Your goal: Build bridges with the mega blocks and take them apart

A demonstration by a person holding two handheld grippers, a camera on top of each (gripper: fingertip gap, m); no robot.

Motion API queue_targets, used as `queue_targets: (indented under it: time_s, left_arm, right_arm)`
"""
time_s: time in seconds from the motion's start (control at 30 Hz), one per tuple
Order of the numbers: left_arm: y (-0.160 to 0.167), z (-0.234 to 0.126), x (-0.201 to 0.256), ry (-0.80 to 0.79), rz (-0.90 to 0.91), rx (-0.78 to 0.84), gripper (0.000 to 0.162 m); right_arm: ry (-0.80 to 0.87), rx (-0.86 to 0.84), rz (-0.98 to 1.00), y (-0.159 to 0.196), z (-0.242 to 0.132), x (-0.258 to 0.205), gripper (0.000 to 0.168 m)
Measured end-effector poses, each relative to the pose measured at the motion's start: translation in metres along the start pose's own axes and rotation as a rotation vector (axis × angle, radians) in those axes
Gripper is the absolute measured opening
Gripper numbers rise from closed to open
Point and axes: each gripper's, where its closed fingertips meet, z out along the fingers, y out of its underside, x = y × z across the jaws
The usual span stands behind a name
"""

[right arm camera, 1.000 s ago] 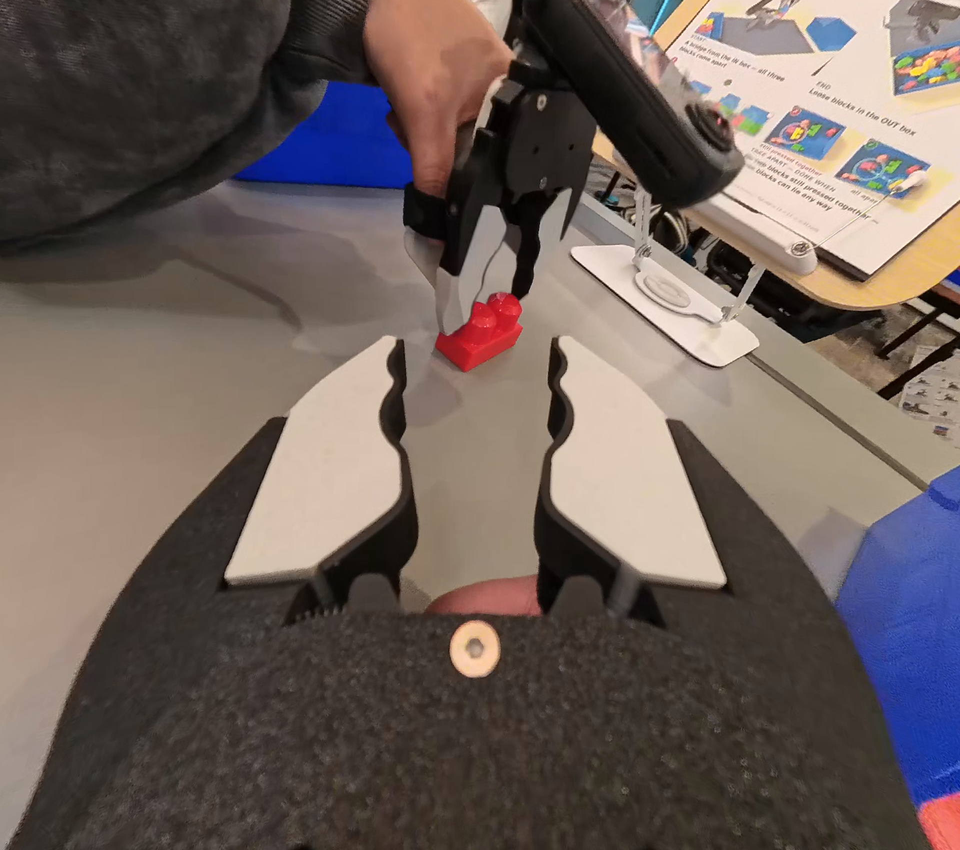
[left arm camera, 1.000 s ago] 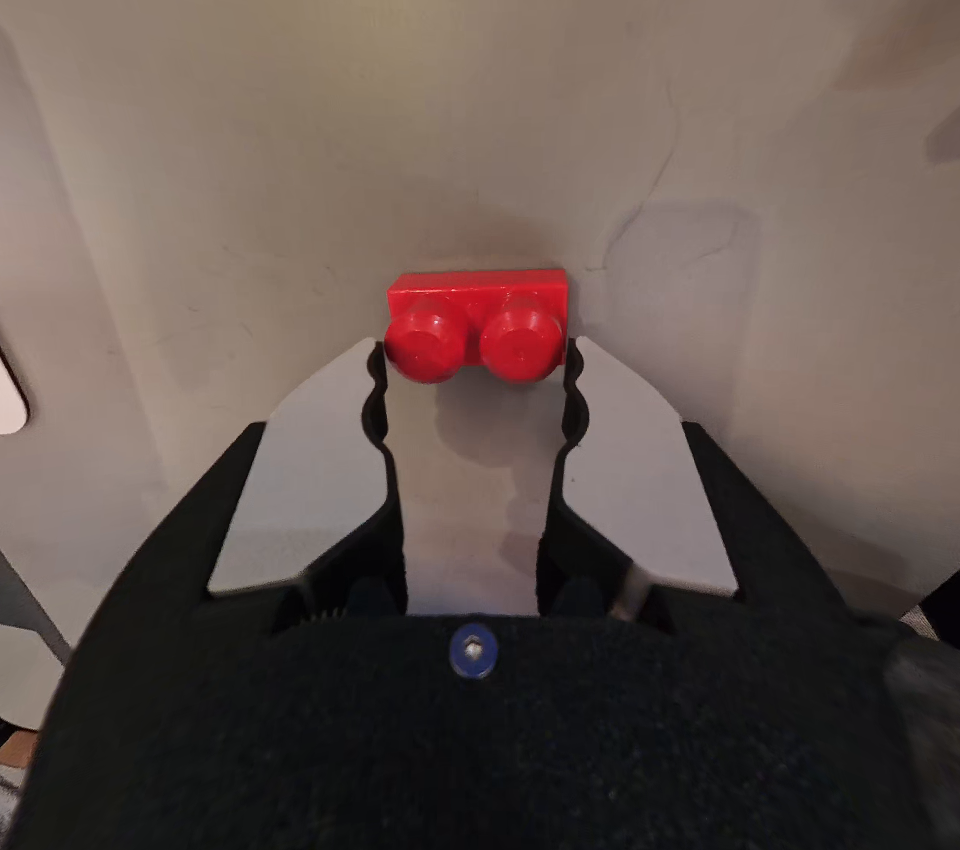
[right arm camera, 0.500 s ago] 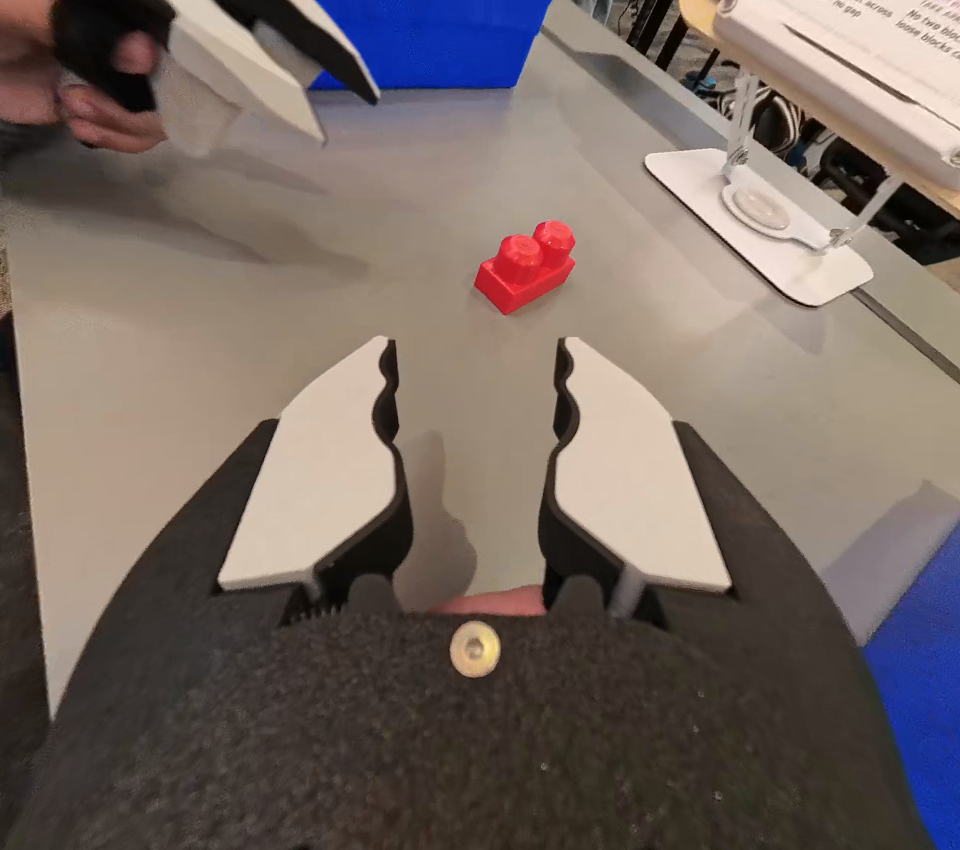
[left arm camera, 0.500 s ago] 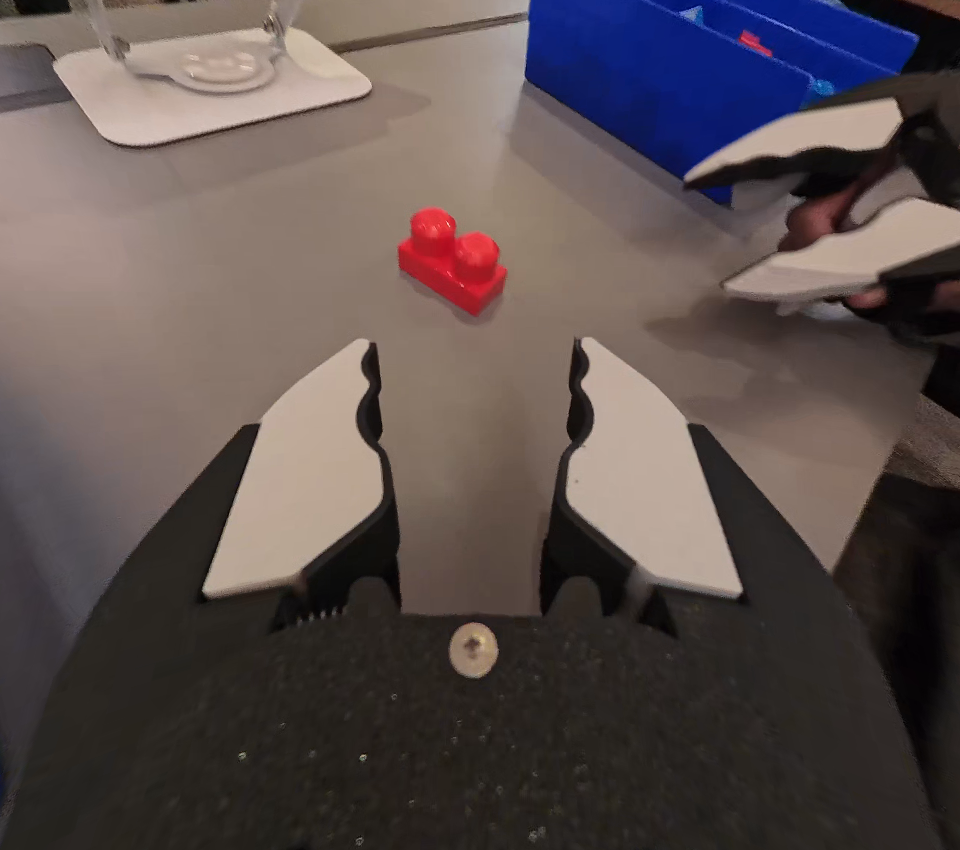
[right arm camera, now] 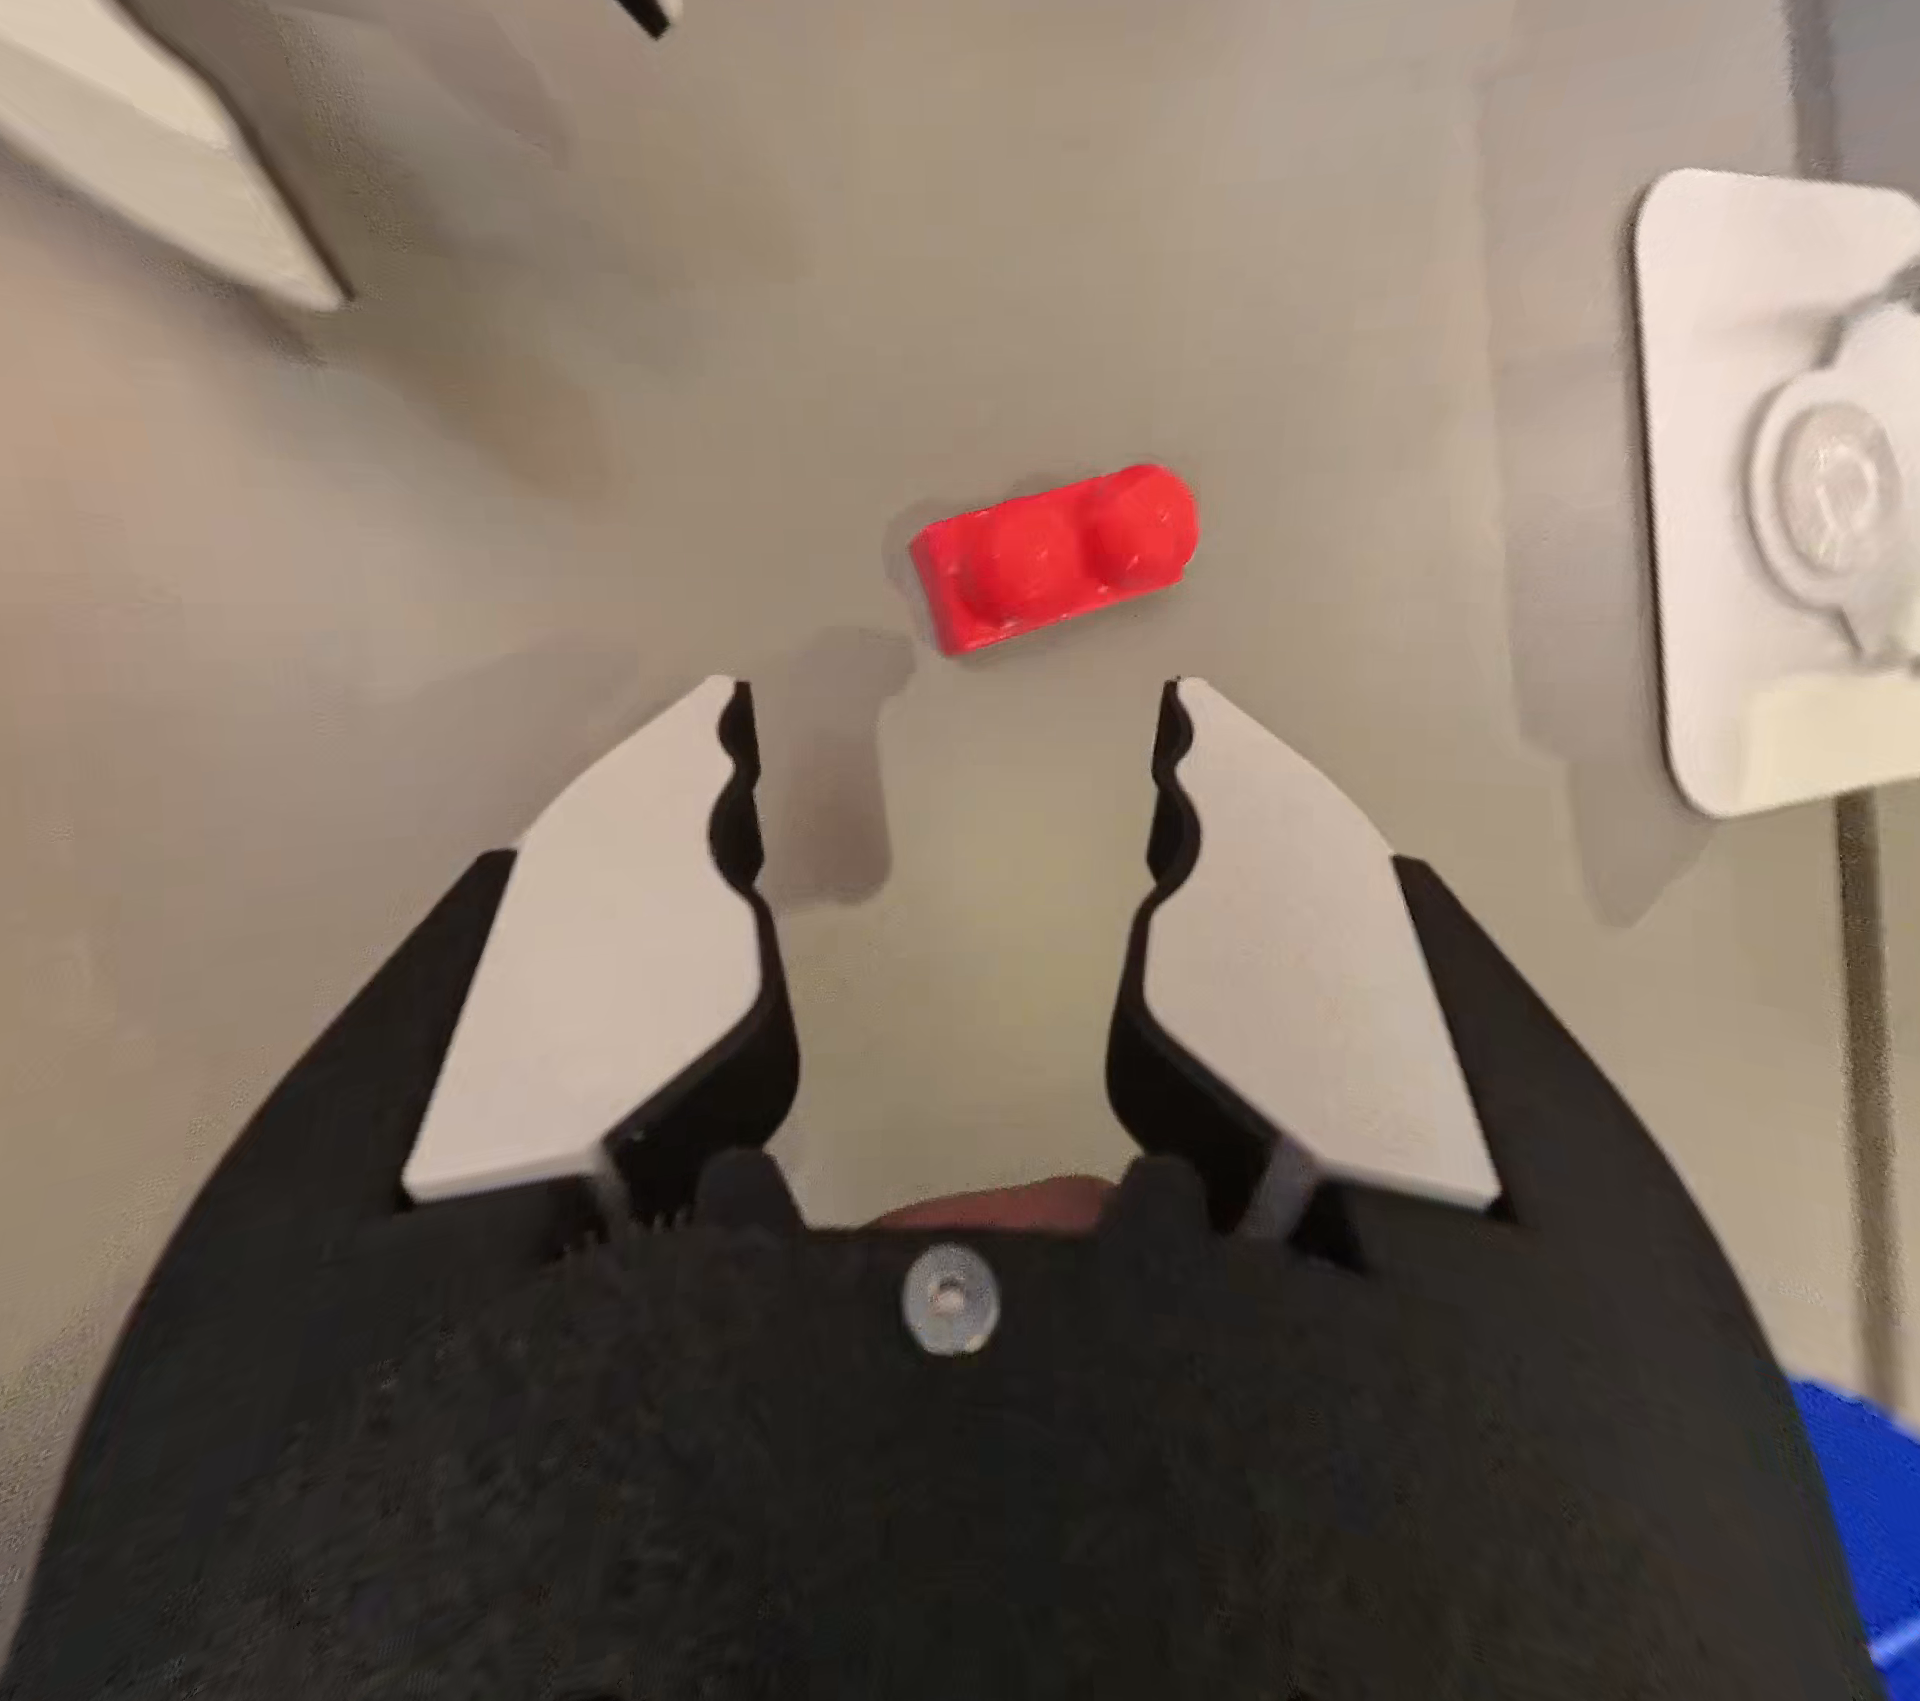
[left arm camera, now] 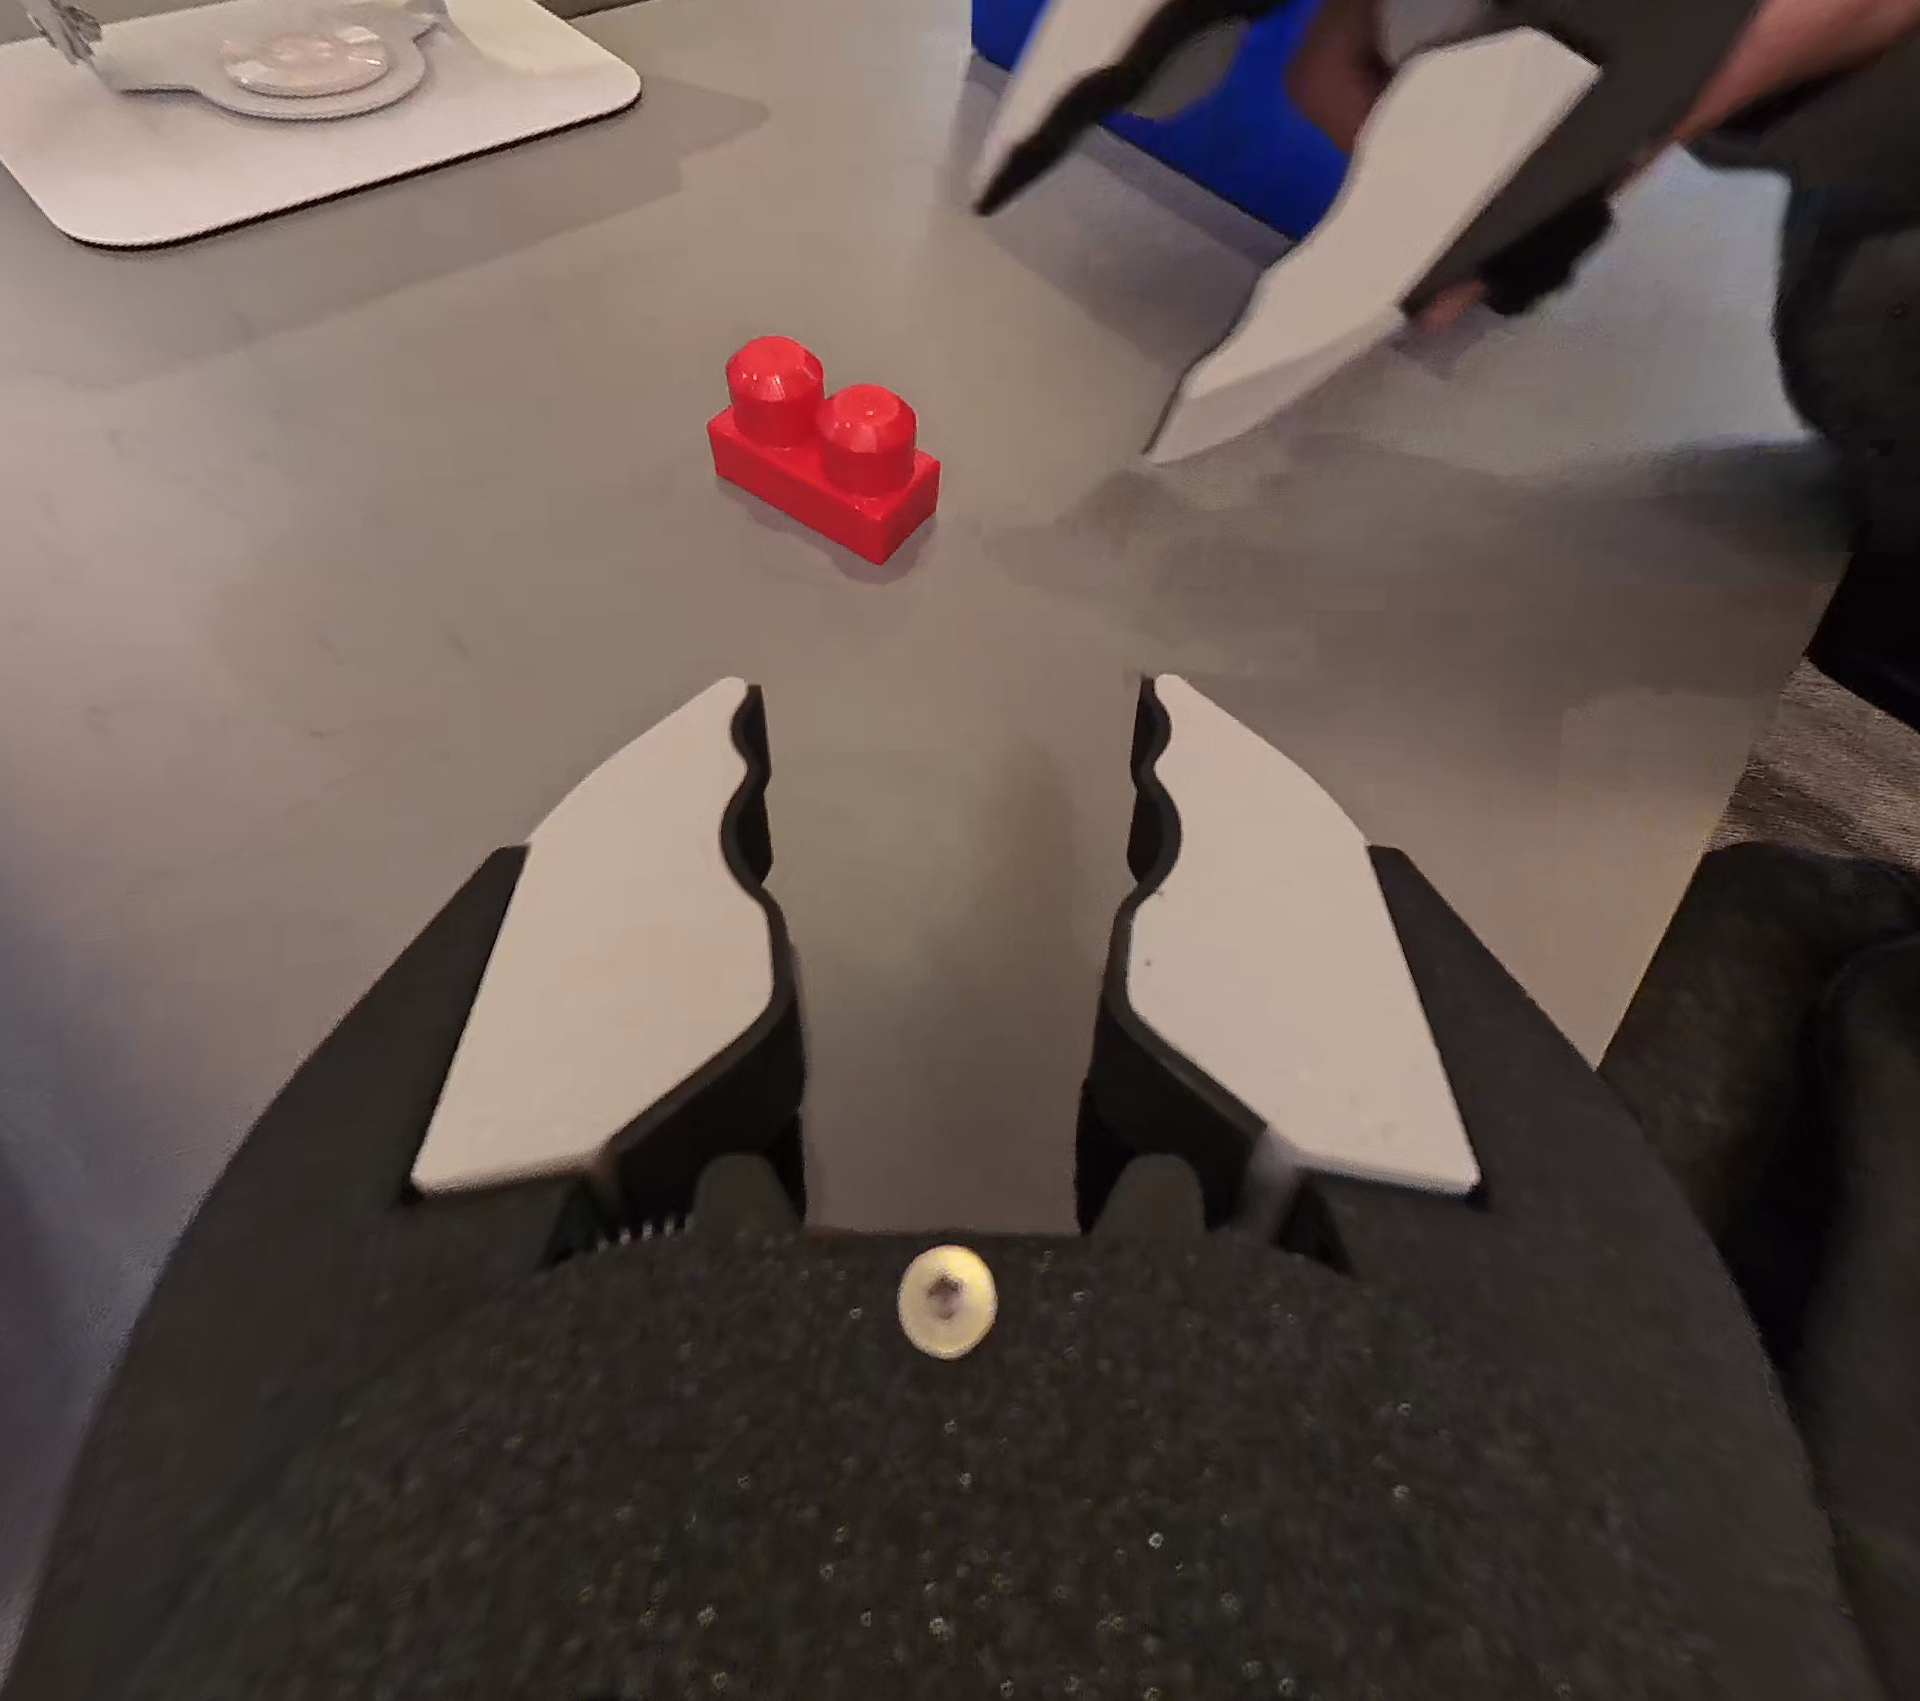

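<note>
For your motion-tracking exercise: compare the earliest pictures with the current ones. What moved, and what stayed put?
The left tongs let go of the red two-stud plastic block and backed away. The right tongs swung over it, now looking down. The block stays on the grey table; both tongs stay open.

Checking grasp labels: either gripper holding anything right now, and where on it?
Nothing held. Left gripper and right gripper are both open; the red block sits free on the table.
</note>
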Motion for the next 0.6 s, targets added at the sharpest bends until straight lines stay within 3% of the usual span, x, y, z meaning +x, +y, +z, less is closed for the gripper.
queue_targets:
  time_s: [0.17,0.37,0.5,0.6]
  left_arm:
    - [0.0,0.002,0.002,0.051,-0.007,-0.005,0.066]
    - [0.01,-0.001,0.009,0.077,0.023,-0.046,0.066]
    - [0.011,-0.006,0.01,0.064,0.06,-0.052,0.066]
    - [0.01,-0.008,0.011,0.066,0.06,-0.048,0.066]
  right_arm:
    - [-0.146,-0.228,-0.179,-0.015,0.041,0.028,0.074]
    - [-0.292,-0.406,-0.241,0.002,0.068,0.027,0.068]
    - [-0.281,-0.367,-0.226,-0.012,0.035,0.032,0.068]
    - [-0.158,-0.278,-0.218,-0.032,-0.025,0.053,0.068]
